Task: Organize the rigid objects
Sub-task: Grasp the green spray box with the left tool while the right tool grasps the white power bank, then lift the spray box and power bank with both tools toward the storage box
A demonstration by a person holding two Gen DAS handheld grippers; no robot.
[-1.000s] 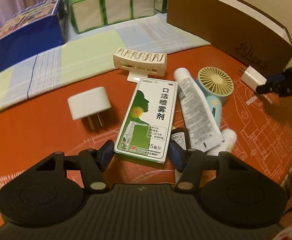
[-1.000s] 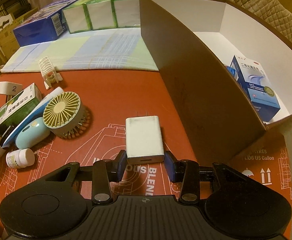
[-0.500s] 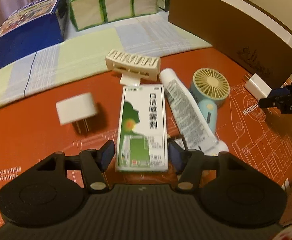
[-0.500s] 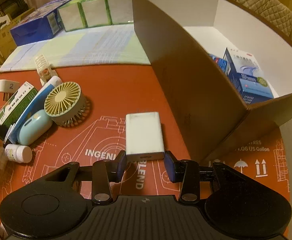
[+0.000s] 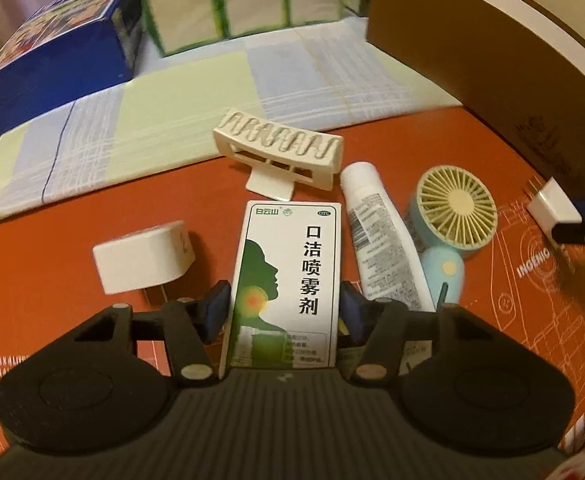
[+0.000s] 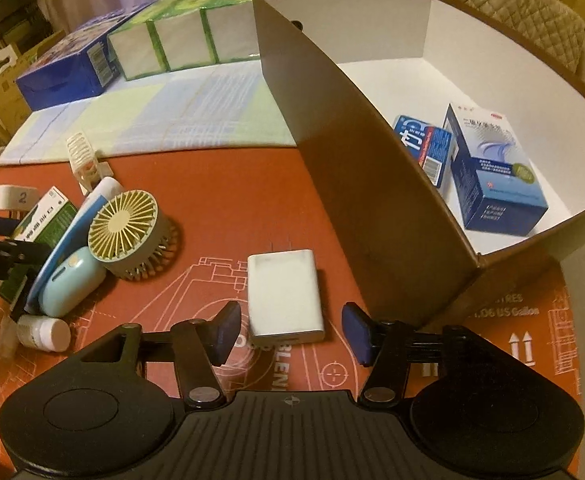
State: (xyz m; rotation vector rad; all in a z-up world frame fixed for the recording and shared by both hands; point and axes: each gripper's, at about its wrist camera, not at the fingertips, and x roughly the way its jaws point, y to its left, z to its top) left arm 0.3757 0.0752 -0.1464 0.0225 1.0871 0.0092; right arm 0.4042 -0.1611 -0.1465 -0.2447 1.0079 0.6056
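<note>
My left gripper (image 5: 284, 312) is open, its pads on either side of the near end of a green-and-white spray box (image 5: 288, 276) lying on the red mat; contact cannot be told. My right gripper (image 6: 290, 330) is open around the near end of a white charger block (image 6: 284, 296), with gaps on both sides. A brown box with white inside (image 6: 372, 200) stands to the right and holds two blue medicine boxes (image 6: 492, 168). The spray box also shows in the right wrist view (image 6: 46, 216).
On the mat lie a white plug adapter (image 5: 144, 256), a white slotted rack (image 5: 280, 148), a white tube (image 5: 384, 236), a small handheld fan (image 5: 452, 216) and a small white bottle (image 6: 42, 332). Green tissue packs (image 5: 232, 4) and a blue carton (image 5: 52, 72) stand at the back on a striped cloth.
My left gripper moved forward so the spray box now sits between its pads. My right gripper opened wider around the charger block and rose slightly, showing more of the box's inside.
</note>
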